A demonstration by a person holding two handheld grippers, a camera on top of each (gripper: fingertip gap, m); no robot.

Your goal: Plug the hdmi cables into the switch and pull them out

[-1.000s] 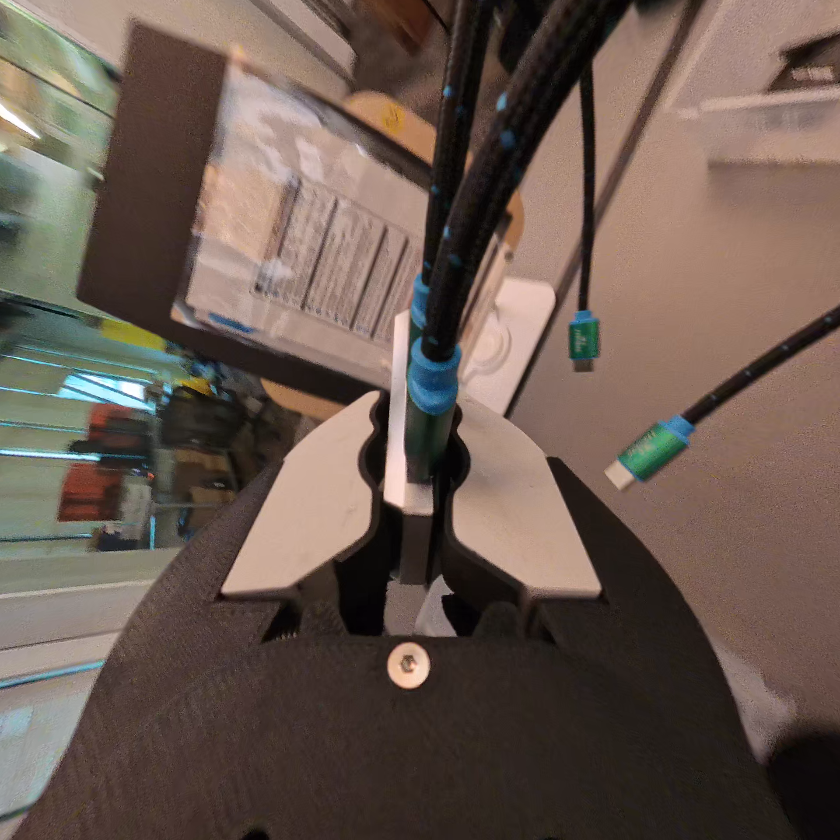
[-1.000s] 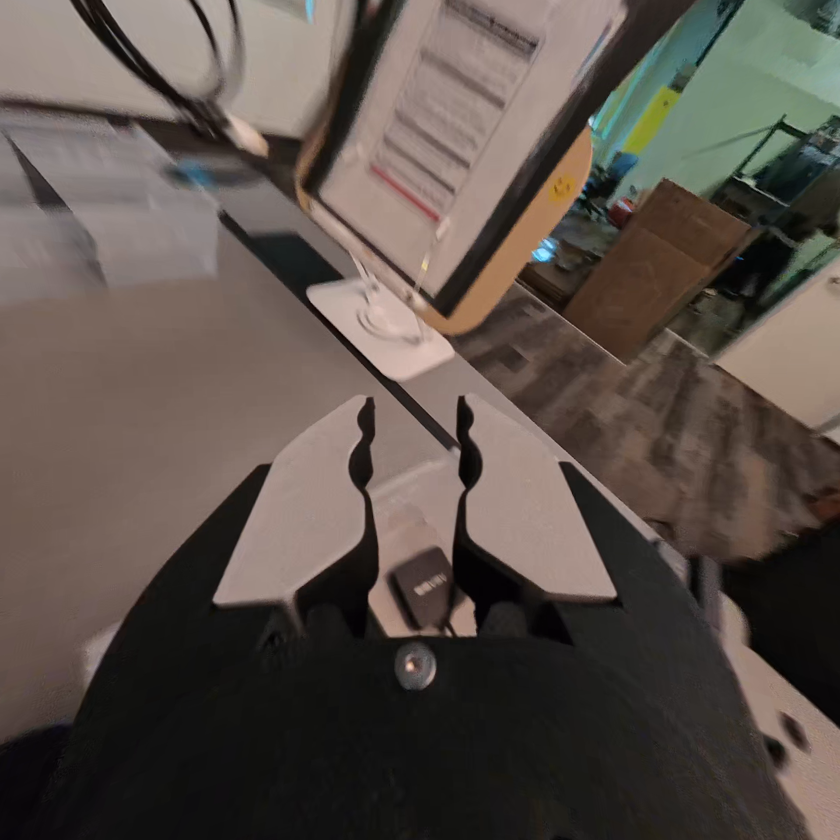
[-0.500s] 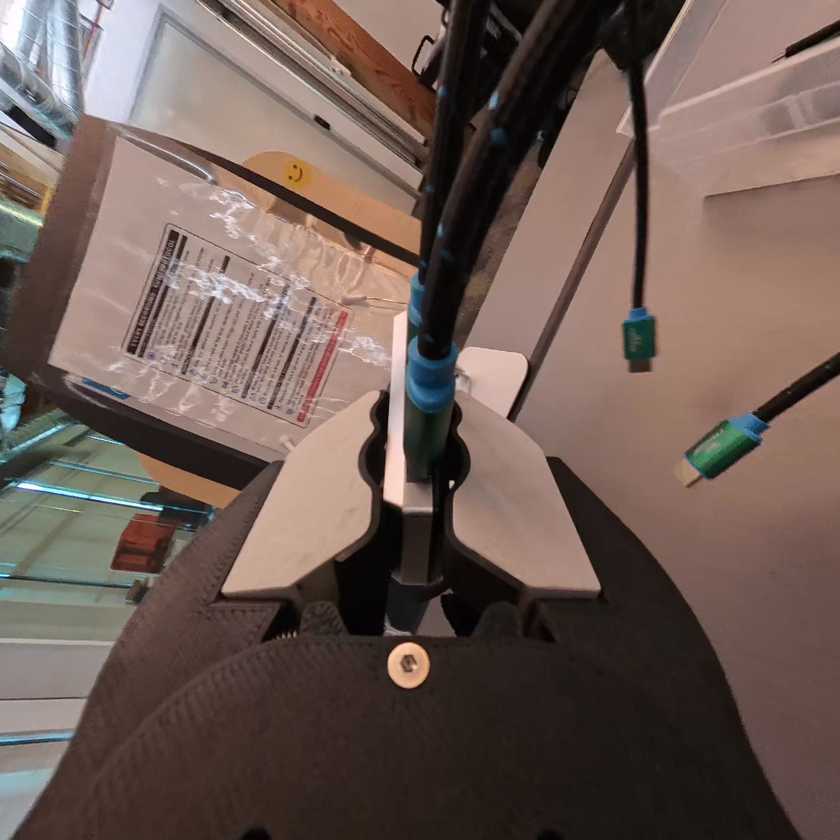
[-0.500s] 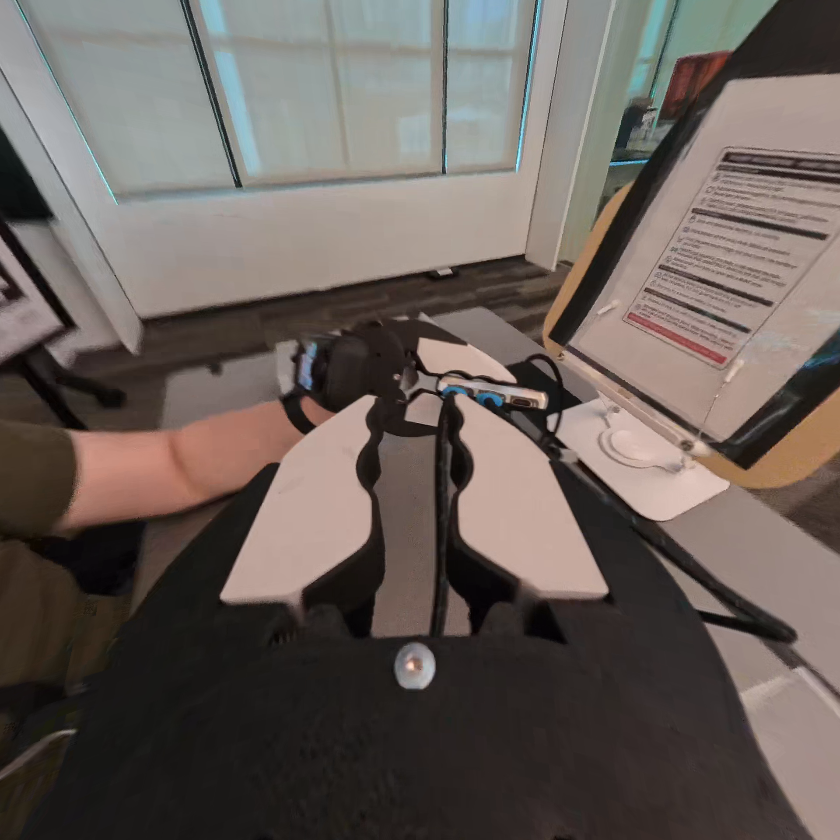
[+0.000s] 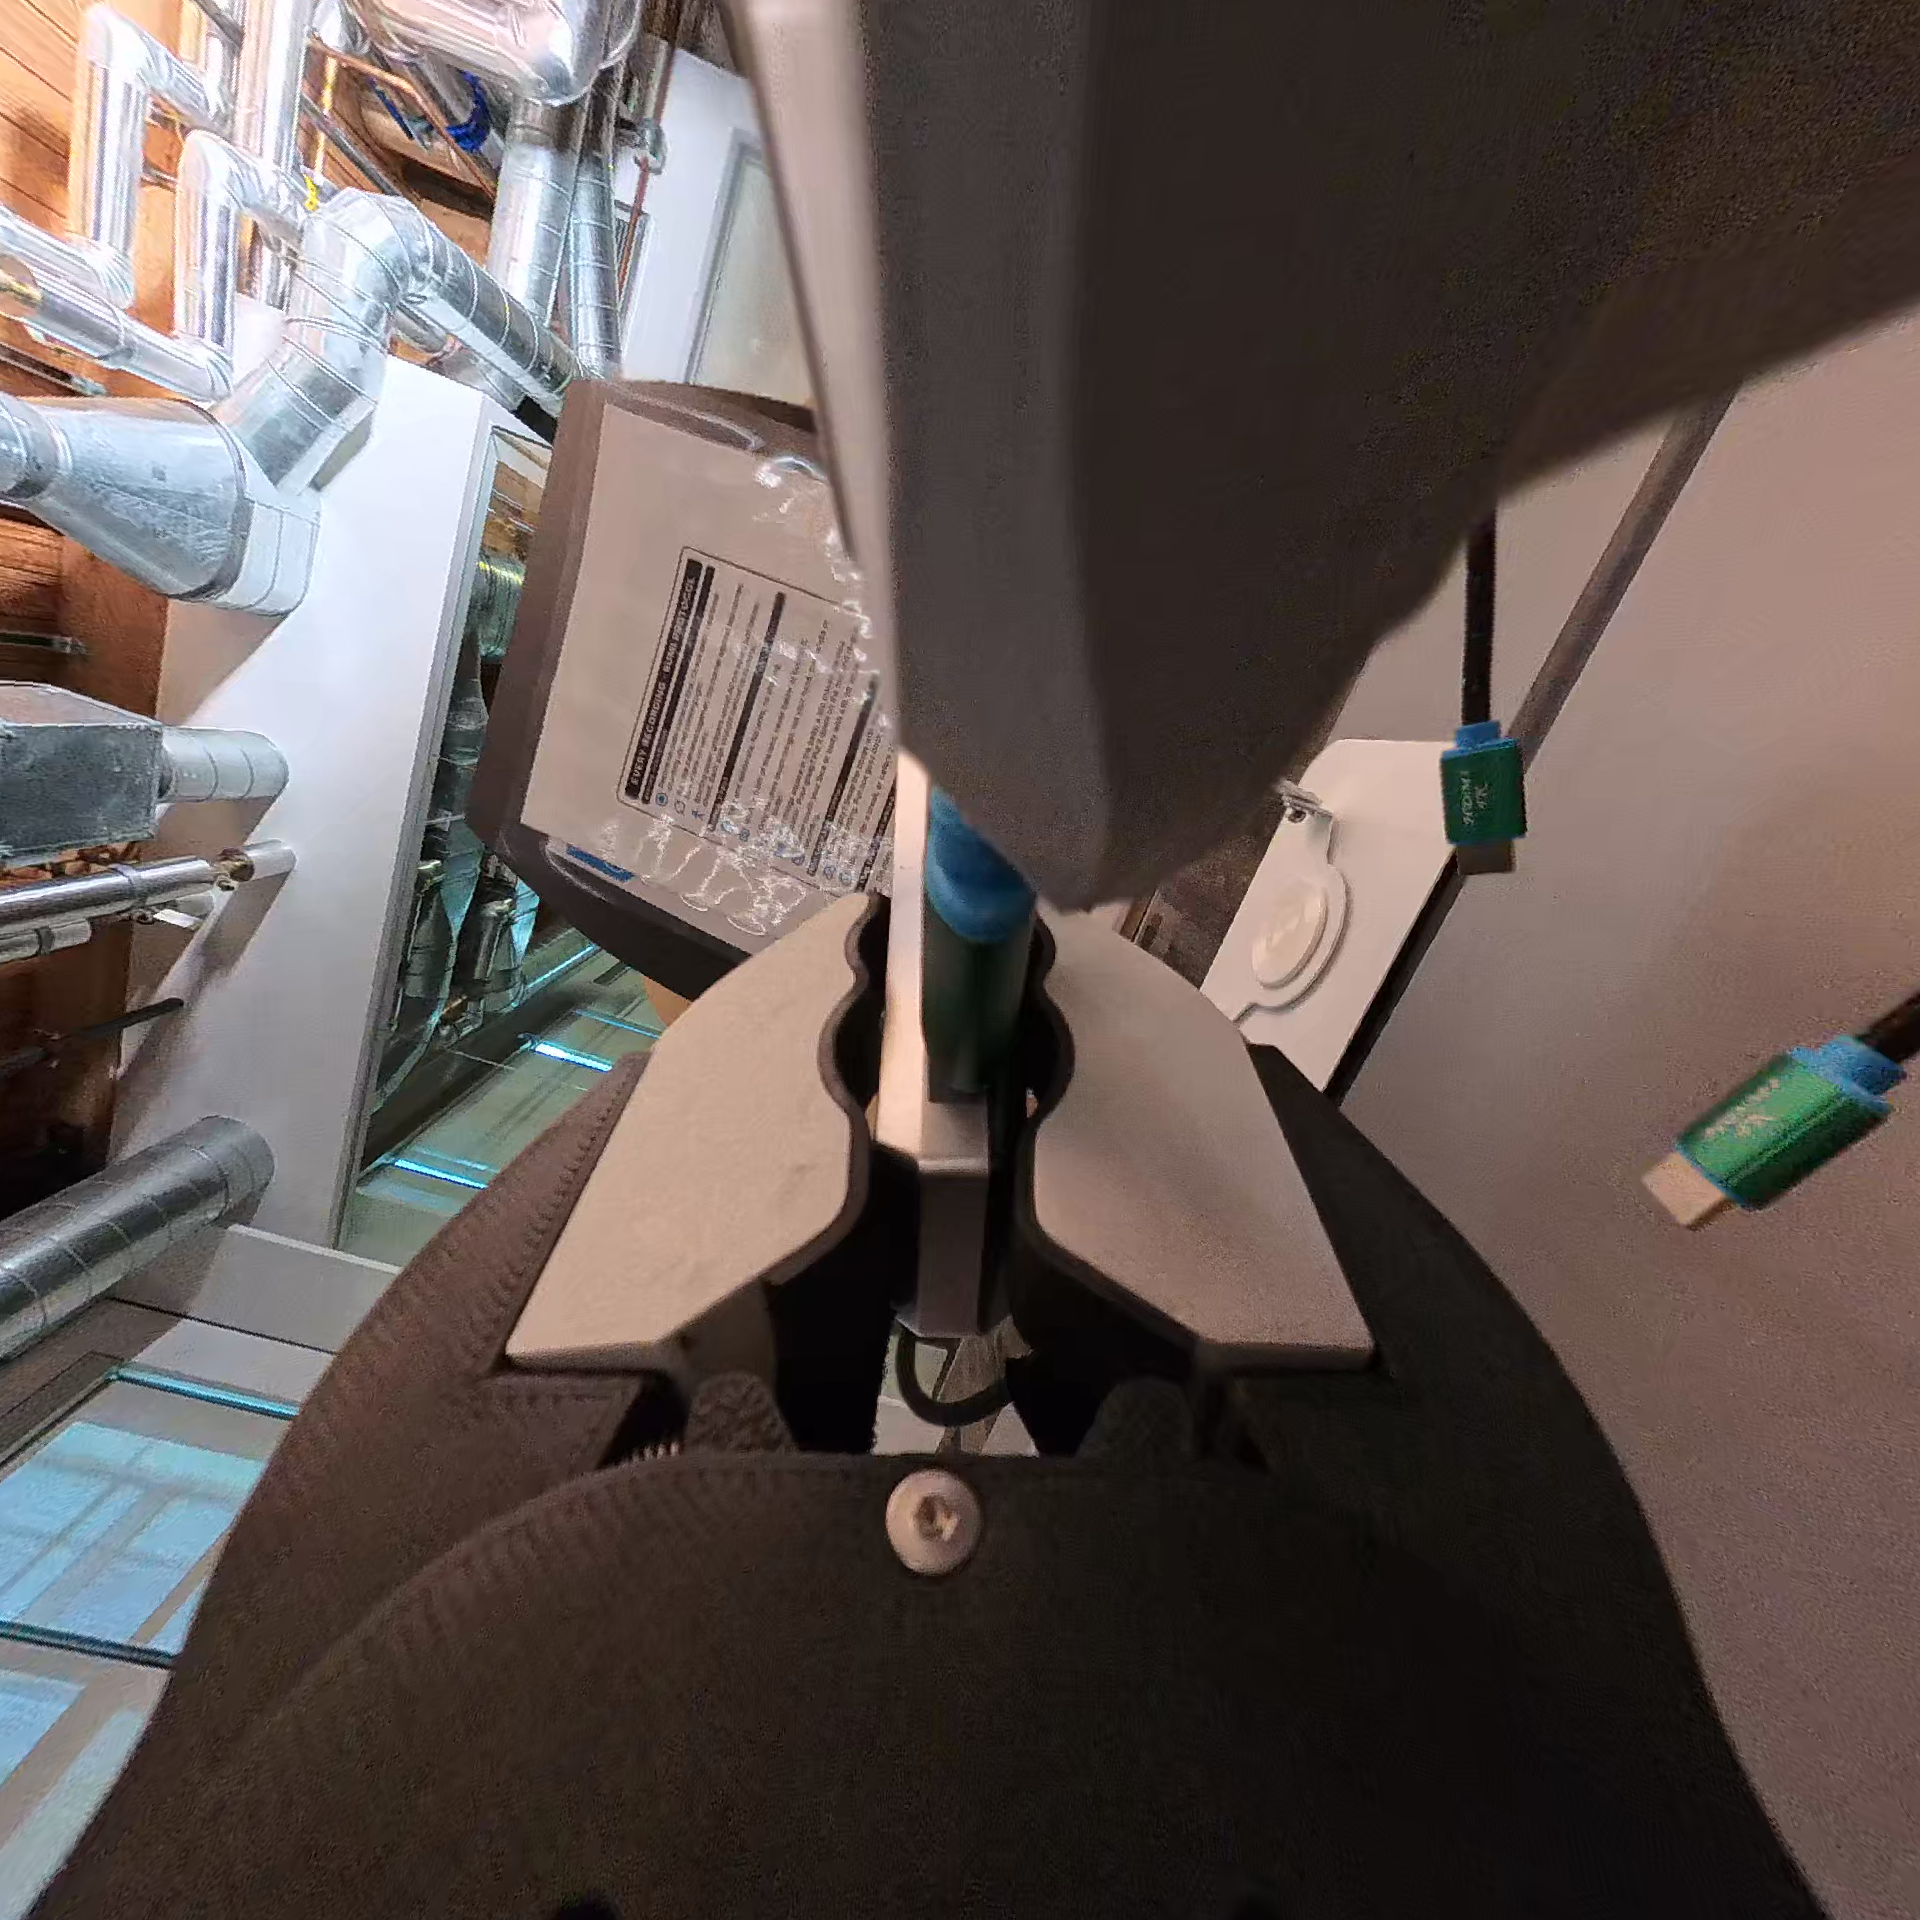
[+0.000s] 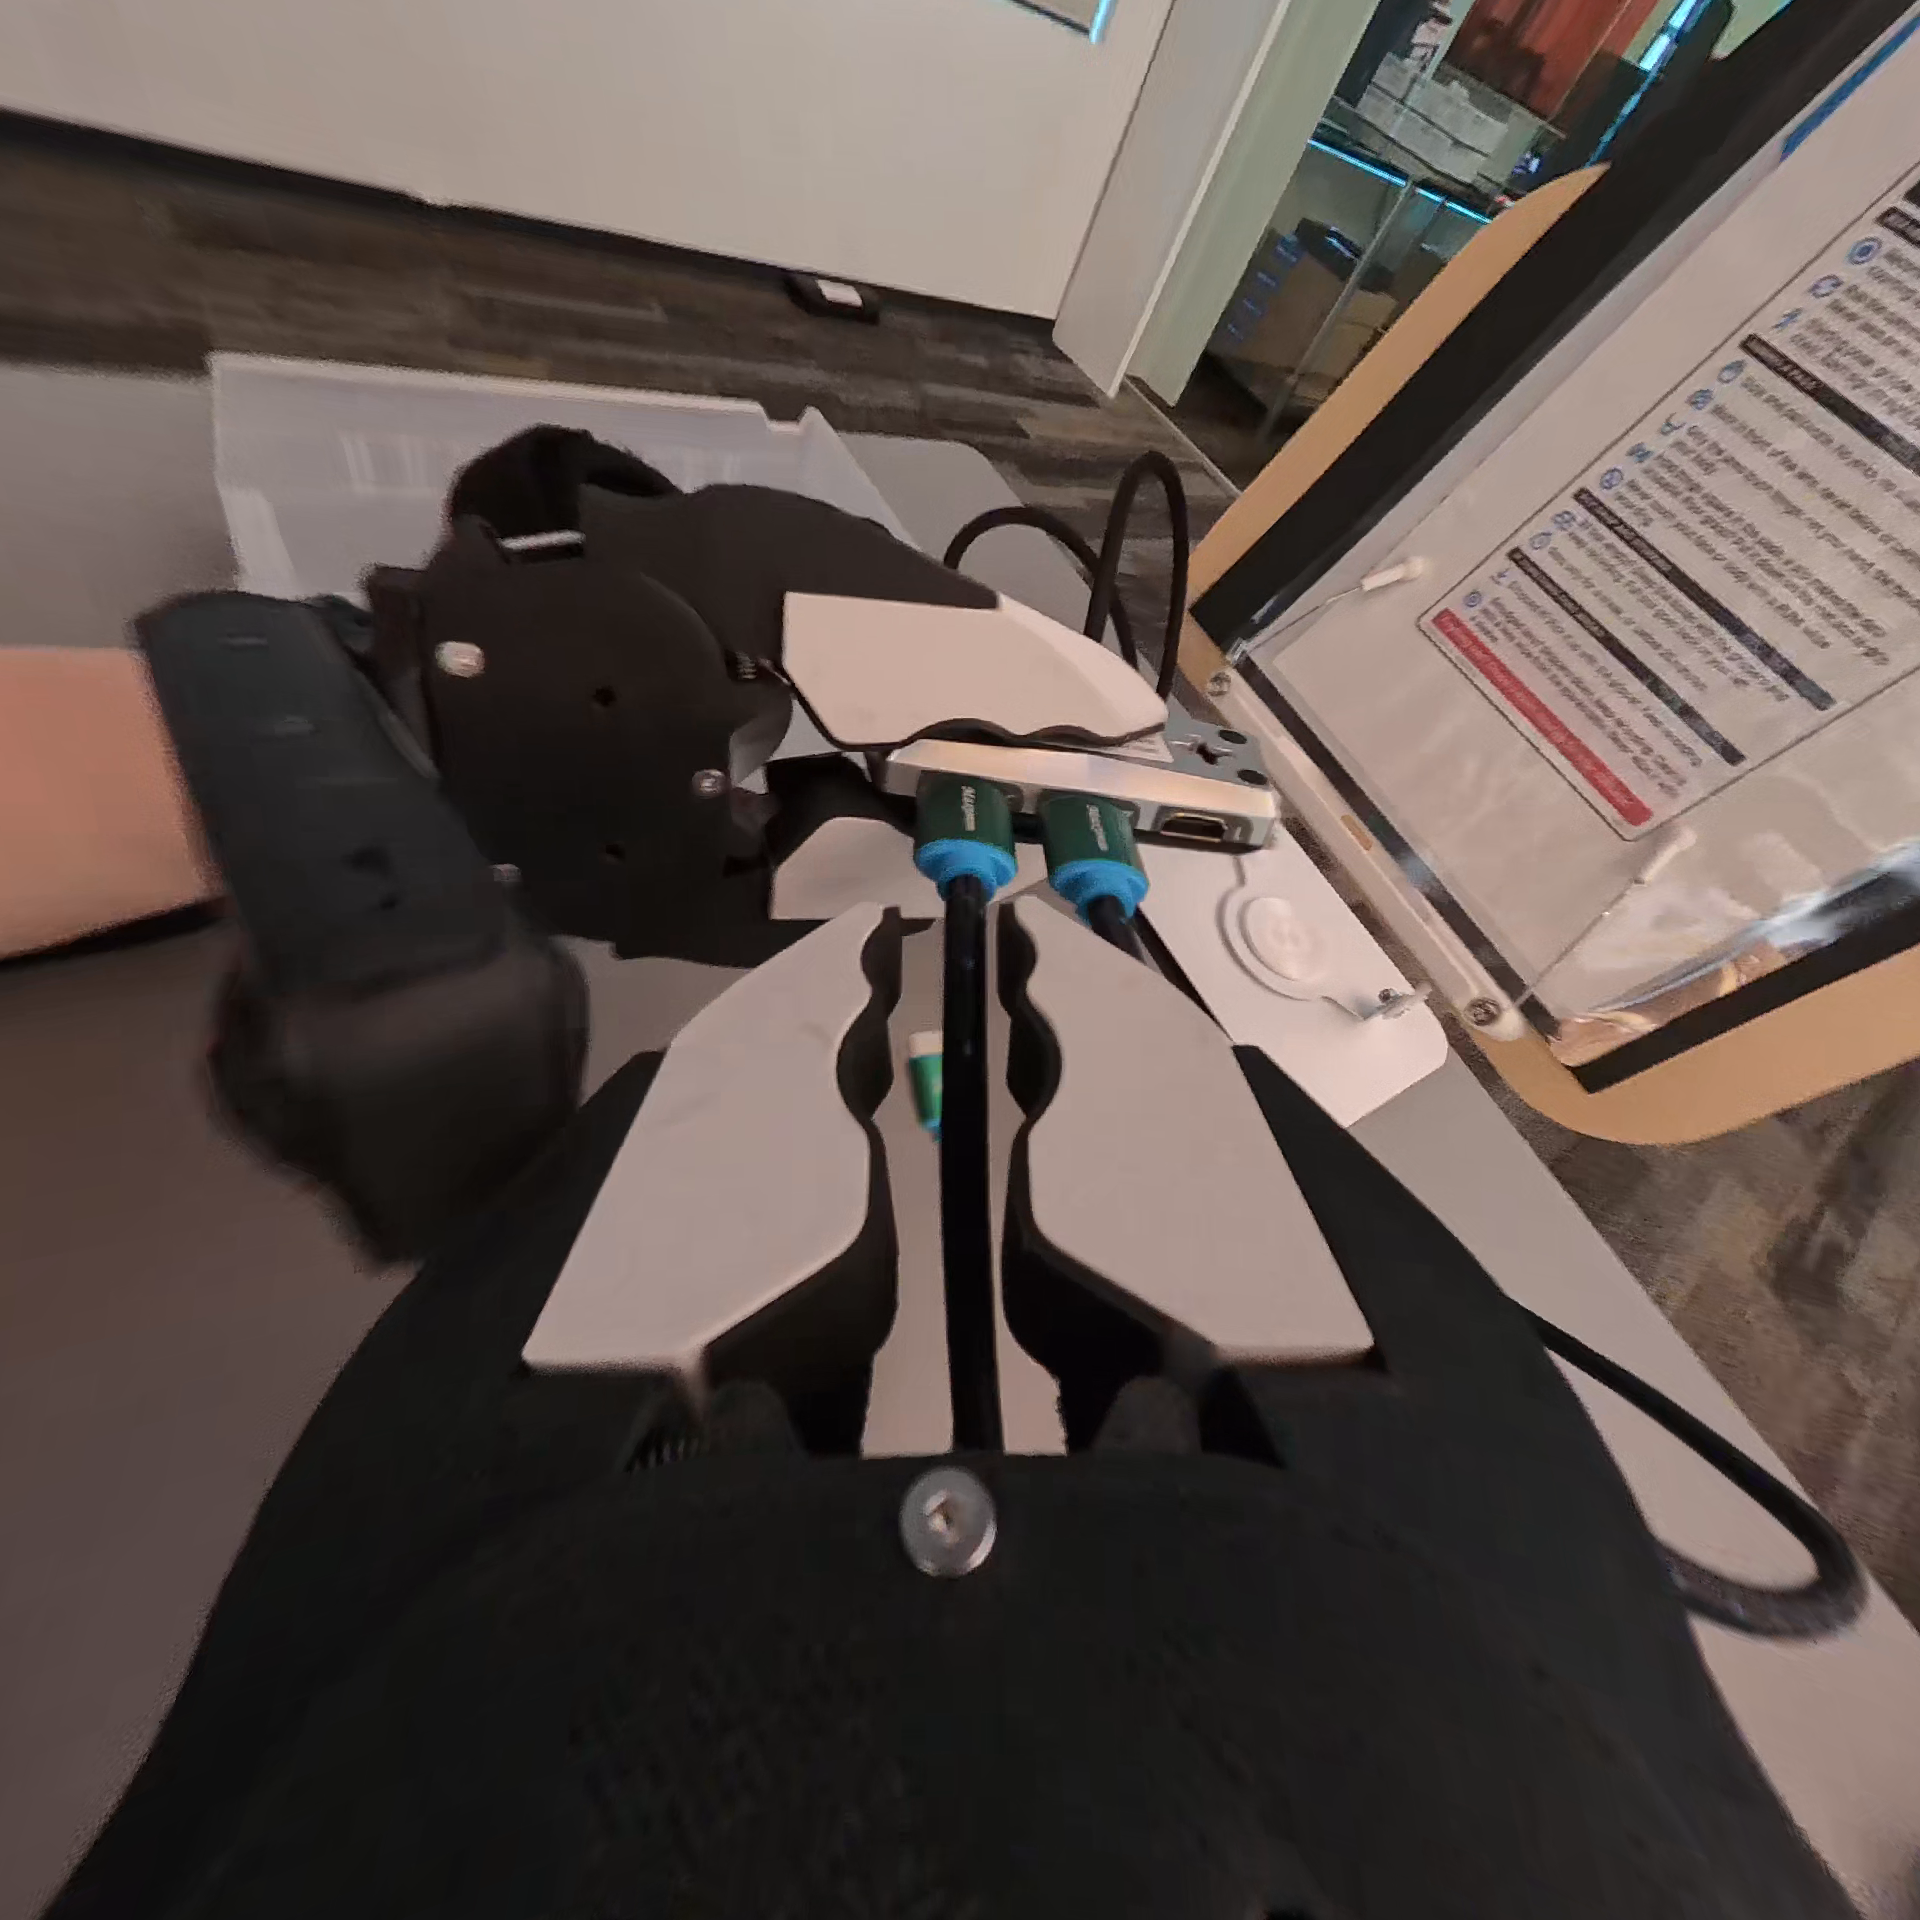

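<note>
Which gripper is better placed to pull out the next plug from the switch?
Right gripper, probably: open, lined up with the nearest plug, its cable between the fingers. Left gripper is clamped on the switch, holding it steady.

Printed text stood on a framed notice sheet (image 6: 1652, 582) with a red band, and small brand marks on the green cable plugs (image 6: 966, 821); wording not transcribed.
</note>
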